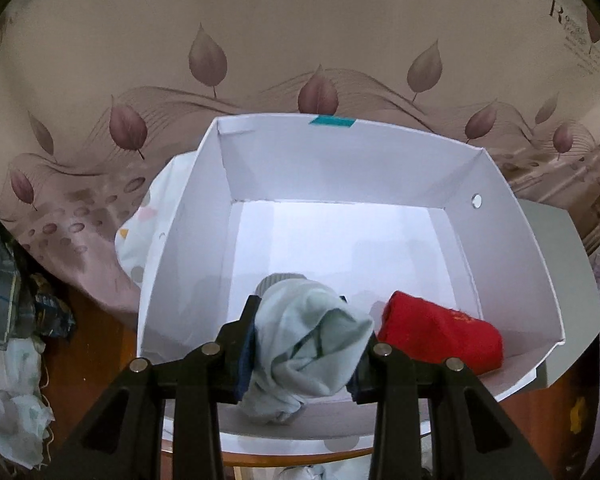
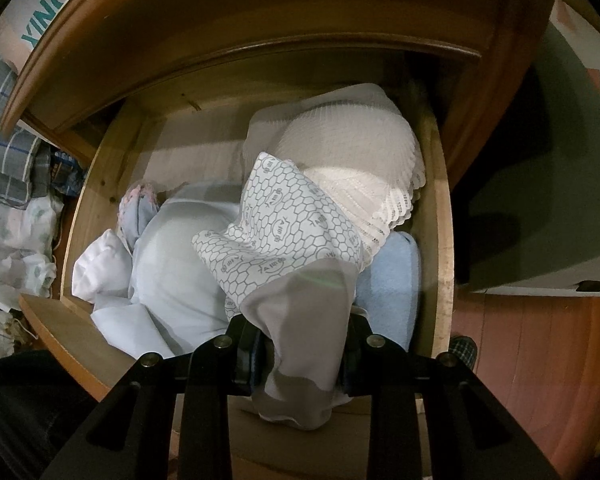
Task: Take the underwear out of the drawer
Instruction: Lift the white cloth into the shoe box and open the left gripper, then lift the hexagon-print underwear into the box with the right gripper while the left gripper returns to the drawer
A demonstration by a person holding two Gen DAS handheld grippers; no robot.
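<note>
The left claw (image 1: 300,344), clamped on pale green underwear (image 1: 308,344), should release low over the white box (image 1: 500,240), while the right claw (image 2: 304,360) grips hexagon-print underwear (image 2: 288,232) over the wooden drawer (image 2: 440,240).

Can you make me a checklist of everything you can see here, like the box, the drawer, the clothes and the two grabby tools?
Surface: white box on a wooden top, beside a leaf-print cloth.
Job's things: open wooden drawer full of folded underwear; red garment lies in the box.
Clutter: plaid cloth and bags on the left.
Grippers: left tool shut on pale green underwear over the box; right tool shut on honeycomb-print underwear over the drawer.
Cables: nothing seen.
Surroundings: wooden floor, dim room.
</note>
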